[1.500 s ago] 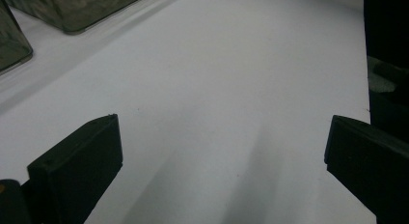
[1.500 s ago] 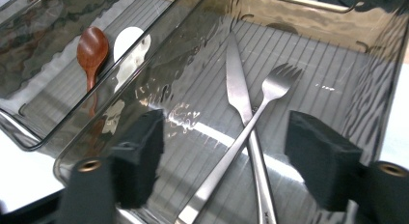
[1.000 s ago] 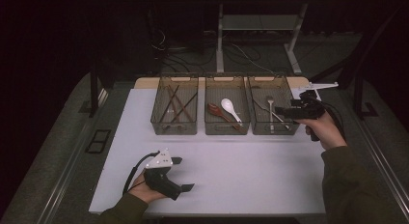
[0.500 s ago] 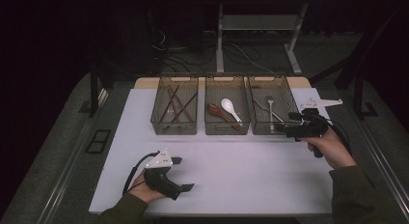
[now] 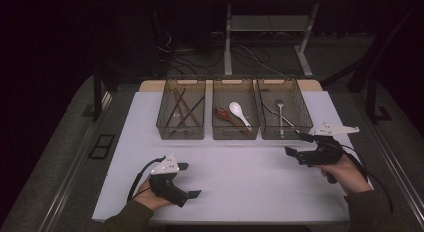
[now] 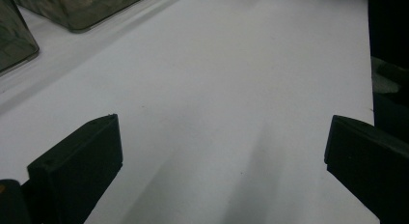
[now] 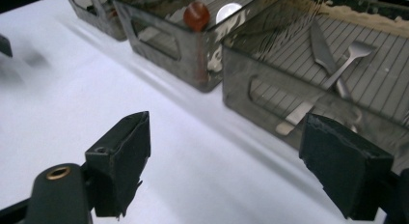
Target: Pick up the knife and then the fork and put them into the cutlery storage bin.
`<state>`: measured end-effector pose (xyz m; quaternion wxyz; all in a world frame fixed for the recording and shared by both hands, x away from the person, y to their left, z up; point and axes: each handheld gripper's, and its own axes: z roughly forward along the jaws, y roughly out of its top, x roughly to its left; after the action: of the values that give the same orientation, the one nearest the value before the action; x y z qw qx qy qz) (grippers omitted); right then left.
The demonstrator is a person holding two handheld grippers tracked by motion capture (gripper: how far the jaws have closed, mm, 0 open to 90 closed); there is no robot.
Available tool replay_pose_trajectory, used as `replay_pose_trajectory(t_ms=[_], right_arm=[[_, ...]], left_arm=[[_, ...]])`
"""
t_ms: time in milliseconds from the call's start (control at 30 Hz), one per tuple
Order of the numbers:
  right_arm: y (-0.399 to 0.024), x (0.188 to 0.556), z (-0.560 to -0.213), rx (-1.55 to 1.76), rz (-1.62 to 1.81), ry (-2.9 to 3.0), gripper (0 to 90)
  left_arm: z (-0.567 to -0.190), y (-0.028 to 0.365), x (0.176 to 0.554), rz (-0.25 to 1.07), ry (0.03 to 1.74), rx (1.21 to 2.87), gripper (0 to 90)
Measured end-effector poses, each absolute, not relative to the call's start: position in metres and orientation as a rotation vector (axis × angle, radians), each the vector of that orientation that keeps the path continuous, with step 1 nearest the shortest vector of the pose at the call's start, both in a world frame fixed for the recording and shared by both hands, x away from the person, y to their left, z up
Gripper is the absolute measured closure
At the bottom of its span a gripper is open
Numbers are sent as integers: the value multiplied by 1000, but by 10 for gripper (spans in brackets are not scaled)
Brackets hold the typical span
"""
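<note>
R gripper point(image 5: 298, 146) sits at the near right of the white table point(image 5: 240, 192), just in front of the right bin point(image 5: 283, 133), jaws wide w/ nothing between them; the right gripper view shows bare table between the pads. L gripper point(image 5: 189, 181) rests low at the near left, also wide open & empty, well apart from all three bins.

Things nearest the R gripper: the metal cutlery in the right bin, a fork point(image 7: 337, 69) lying across a knife point(image 7: 320, 43) on the slatted floor. Middle bin point(image 5: 235, 133) holds a white spoon point(image 5: 239, 113) beside a brown spoon point(image 5: 226, 118); left bin point(image 5: 180, 134) holds dark chopsticks point(image 5: 184, 108).

Risks as I read it:
- If the R gripper goes in for the cutlery, the bin's near wall stands between jaws & pieces, so a low, level approach could knock the bin or shove it back
- Fork & knife overlap, so a pinch on one may drag or flip the other
- Thin, flat metal on slats is hard to get under; pads could slip off
- Cable trailing from the R gripper could catch the table edge
</note>
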<state>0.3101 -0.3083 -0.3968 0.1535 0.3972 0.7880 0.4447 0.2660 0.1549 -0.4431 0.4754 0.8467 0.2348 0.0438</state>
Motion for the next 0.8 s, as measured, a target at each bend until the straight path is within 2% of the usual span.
replay_pose_trajectory(t_ms=[800], right_arm=[[-303, 255, -428, 1127, 1286, 2243, 187]], left_arm=[[-443, 155, 265, 115, 574, 2070, 0]])
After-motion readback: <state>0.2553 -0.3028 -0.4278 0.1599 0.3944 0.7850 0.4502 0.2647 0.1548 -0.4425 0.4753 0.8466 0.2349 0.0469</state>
